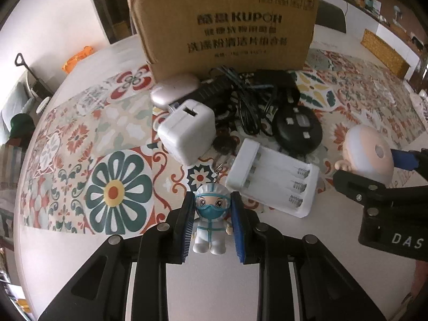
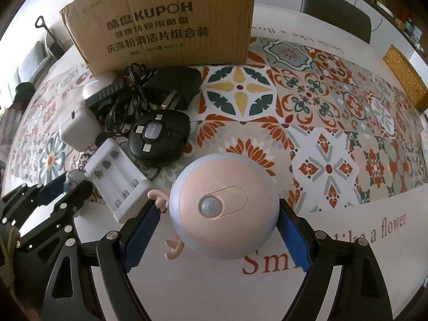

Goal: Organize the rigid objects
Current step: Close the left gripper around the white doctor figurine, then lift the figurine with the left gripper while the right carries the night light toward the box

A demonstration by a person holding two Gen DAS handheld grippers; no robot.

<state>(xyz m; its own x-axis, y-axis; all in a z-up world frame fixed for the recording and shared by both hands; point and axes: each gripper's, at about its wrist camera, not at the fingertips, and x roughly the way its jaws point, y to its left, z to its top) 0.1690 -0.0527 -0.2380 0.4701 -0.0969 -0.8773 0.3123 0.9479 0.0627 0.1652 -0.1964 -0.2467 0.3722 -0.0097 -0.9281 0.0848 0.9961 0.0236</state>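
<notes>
Between the pads of the left tool stands a small figurine in a white suit and blue mask, clamped at its sides, its feet near the white desk; a key ring runs from its head ahead toward the clutter. The right tool grips a round pink sensor light across its widest part, jaws spread wide around it, the light's little pink limbs poking out on the tool's left side. Just ahead and between both tools lies a white battery charger, then a white power adapter and a round black gadget, with tangled black cables and a pinkish mouse-like shell behind. Farthest ahead stands the cardboard box, the likely destination. Risks, as I judge them: the key ring may be caught in the pile and drag things along on lifting; the smooth rounded light could slip from the pads if tilted; the tools, close together, could collide heading for the box.
</notes>
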